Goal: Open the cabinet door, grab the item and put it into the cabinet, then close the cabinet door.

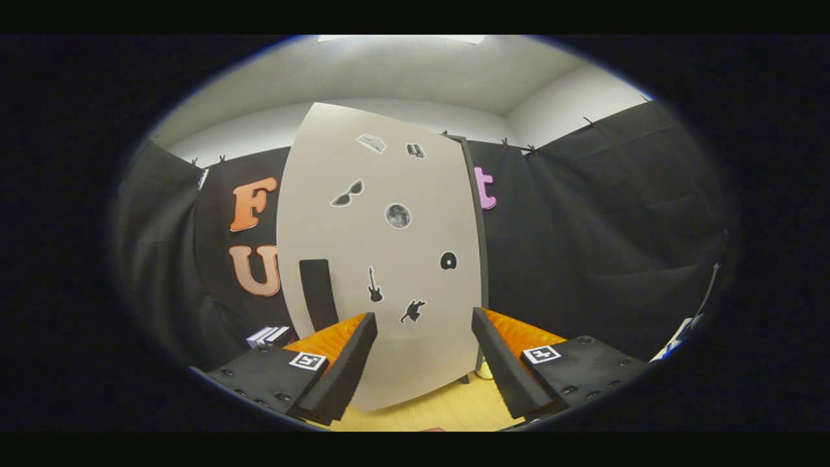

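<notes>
The gripper point(425, 363) is standing wide, holding nothing. The cabinet door point(382, 259) is facing it at twelve o'clock — its black handle point(318, 292) sitting toward eleven, just beyond the left finger point(343, 363).

The cabinet door point(382, 259) stands in the middle of the frame, reaching from near the top down to the tabletop point(447, 412) at the bottom. Its handle point(318, 292) sits at its lower left, above the left finger. The gripper point(425, 363) sits at the bottom centre, its fingers spread apart, with the door just ahead between them. Books point(267, 335) lie at lower left, beside the door's left edge.
</notes>
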The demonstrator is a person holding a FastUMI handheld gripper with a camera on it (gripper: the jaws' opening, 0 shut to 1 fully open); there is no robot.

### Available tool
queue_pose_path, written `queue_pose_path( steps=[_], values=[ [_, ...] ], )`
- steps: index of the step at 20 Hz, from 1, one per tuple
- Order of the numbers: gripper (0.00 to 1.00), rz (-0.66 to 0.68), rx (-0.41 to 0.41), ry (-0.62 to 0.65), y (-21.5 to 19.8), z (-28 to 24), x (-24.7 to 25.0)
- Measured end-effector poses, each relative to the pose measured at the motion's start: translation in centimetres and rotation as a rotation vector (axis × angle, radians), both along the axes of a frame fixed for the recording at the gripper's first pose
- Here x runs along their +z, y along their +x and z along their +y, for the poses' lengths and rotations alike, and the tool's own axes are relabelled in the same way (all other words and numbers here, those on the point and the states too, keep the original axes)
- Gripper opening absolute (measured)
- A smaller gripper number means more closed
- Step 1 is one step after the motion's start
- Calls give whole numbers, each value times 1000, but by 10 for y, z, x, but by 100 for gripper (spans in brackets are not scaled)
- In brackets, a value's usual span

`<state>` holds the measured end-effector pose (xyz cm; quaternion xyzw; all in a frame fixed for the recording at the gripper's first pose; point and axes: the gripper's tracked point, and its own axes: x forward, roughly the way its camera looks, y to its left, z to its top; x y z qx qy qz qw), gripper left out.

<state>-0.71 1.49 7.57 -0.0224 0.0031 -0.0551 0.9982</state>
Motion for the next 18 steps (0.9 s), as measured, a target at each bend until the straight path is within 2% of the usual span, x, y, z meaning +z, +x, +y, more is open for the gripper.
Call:
queue_pose_path(
  steps=[5, 12, 15, 18],
  values=[
    [96, 37, 94, -2, 32, 27, -5],
    [96, 66, 176, -5, 78, 54, -13],
    [94, 53, 182, -18, 93, 52, -8],
    [94, 76, 152, -48, 120, 51, -15]
  ],
)
